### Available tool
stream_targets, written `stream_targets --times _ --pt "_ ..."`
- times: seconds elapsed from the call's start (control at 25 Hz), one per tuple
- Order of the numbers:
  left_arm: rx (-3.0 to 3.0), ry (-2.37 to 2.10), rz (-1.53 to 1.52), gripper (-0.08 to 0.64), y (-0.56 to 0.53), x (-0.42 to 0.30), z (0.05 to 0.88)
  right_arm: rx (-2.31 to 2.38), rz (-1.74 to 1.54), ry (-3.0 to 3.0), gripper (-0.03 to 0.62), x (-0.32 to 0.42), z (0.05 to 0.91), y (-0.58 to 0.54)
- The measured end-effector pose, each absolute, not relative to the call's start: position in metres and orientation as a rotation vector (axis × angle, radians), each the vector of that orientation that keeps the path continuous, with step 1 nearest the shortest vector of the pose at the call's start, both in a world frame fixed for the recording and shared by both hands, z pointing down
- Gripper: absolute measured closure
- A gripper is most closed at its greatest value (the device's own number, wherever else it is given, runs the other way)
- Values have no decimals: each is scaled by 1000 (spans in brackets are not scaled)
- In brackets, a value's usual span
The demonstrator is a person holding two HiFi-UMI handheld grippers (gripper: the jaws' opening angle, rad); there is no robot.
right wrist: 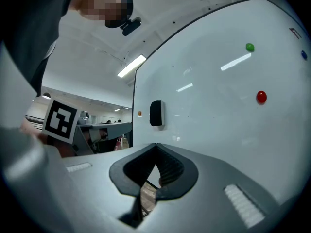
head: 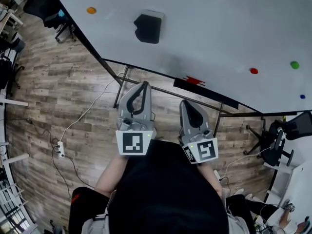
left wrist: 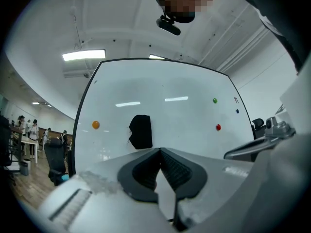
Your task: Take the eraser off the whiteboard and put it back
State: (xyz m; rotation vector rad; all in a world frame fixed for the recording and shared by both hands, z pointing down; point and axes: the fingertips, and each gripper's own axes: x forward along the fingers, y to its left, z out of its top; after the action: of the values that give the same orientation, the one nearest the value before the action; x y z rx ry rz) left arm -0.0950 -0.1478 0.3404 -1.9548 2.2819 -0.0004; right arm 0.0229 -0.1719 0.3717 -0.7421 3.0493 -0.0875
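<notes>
White glossy whiteboard (head: pixel 209 38) stands upright and fills the far field. Grey two-jaw hand tools: left gripper (head: pixel 144 85) and right gripper (head: pixel 186 103) are held level and aimed at the vertical face, well short of it. Each has its jaws pressed together with nothing between; judged an approach posture, and they must spread before a pick. Black rectangular eraser (head: pixel 147 28) clings to the board, untouched, roughly ahead of the left gripper, presumably held by a magnet. Small round orange magnet (head: pixel 91 10) sits to its left.
</notes>
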Motion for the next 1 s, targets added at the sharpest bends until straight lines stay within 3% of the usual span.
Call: stream_targets --times 0.8,0.88,1.0 --pt "-1922 2281 -13 554 -188 -134 311 -698 -86 3078 589 -18 378 -207" --pt "-1910 2304 -8 497 -192 -136 309 -658 -89 3095 591 -21 377 -214" --pt "-1877 2316 -3 474 -199 -136 301 -597 -95 3119 589 -22 377 -224"
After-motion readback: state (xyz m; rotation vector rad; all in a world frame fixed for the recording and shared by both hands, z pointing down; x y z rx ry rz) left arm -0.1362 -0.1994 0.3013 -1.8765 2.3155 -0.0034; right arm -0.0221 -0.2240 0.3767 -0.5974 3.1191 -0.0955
